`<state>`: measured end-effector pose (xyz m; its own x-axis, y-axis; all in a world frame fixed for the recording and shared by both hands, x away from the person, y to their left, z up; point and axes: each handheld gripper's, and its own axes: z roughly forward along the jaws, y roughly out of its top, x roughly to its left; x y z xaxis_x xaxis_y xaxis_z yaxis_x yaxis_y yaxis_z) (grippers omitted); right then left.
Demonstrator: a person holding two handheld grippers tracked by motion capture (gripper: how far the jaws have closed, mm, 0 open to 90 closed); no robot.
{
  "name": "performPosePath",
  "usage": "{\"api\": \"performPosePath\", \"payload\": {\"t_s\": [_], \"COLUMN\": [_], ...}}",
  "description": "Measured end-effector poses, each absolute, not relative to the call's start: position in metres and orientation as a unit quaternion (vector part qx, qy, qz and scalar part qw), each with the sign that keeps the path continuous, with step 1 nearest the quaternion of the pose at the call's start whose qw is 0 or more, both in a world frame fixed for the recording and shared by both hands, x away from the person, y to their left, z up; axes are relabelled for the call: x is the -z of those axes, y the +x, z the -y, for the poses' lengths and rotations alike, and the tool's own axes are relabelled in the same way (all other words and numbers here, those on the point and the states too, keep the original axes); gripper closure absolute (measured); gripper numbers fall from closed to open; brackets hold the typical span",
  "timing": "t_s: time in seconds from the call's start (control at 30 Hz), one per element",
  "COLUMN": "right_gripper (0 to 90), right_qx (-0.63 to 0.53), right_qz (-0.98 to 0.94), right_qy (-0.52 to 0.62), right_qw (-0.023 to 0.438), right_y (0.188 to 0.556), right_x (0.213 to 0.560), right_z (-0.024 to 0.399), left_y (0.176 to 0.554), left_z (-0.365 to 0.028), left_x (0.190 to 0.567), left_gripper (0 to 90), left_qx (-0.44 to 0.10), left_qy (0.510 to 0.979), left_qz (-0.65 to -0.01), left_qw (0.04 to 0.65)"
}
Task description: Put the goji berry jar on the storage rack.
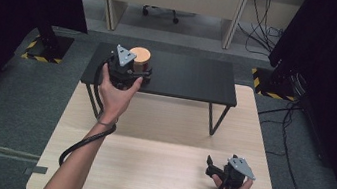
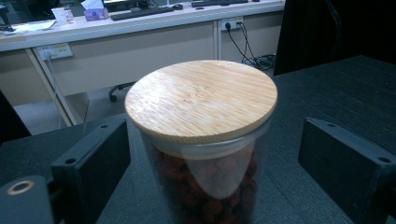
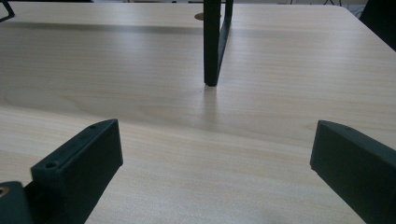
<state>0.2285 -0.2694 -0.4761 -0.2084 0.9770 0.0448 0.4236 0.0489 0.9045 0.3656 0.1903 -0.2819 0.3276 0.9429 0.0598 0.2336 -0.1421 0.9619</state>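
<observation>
Bamboo-lidded glass jar [image 2: 201, 140] stands on the black raised shelf [image 1: 189, 77] above the pale wooden worktop [image 1: 154, 173], toward the shelf's left end. We see our left gripper [image 2: 212, 161] with its jaws spread on either side of the jar, both pads clear of the glass, so nothing is pinched. Our right gripper [image 3: 215, 163] rests low over the worktop near its right front corner, jaws likewise spread and empty, facing one of the shelf's black legs [image 3: 212, 44].

We judge the step in hand to be either a grasp or a release of the jar. For a sound grasp we would keep the jaws level, centre the jar between them, and close on the glass wall below the lid [image 2: 201, 100], since the lid may simply lift off. For a release we would draw straight back without brushing the glass.

The jar's base is cut off at the bottom of the left gripper view, so we cannot tell how squarely it sits. Its reddish contents [image 2: 210, 205] are blurred behind a reflection and we cannot name them. In the high view the hand and gripper cover most of the jar.
</observation>
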Motion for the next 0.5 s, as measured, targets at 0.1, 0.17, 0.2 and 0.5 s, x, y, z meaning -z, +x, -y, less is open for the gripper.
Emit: {"api": "performPosePath", "payload": {"t_s": [0.1, 0.17, 0.2, 0.5], "right_gripper": [2.4, 2.4, 2.4, 2.4], "right_qx": [-0.430, -0.430, -0.429, -0.428], "right_qz": [-0.647, -0.647, -0.647, -0.649], "right_qy": [0.541, 0.541, 0.541, 0.539], "right_qw": [0.322, 0.322, 0.323, 0.325], "right_y": [0.228, 0.228, 0.228, 0.228], "right_x": [0.476, 0.476, 0.476, 0.476], "right_z": [0.270, 0.270, 0.269, 0.269], "left_y": [0.362, 0.359, 0.357, 0.341], "left_z": [-0.192, -0.192, -0.192, -0.190], "left_x": [0.281, 0.280, 0.280, 0.280], "left_gripper": [8.5, 8.5, 8.5, 8.6], "left_qx": [-0.371, -0.372, -0.374, -0.377], "left_qy": [0.658, 0.660, 0.660, 0.667], "left_qz": [-0.445, -0.441, -0.440, -0.424], "left_qw": [0.481, 0.481, 0.480, 0.483]}}
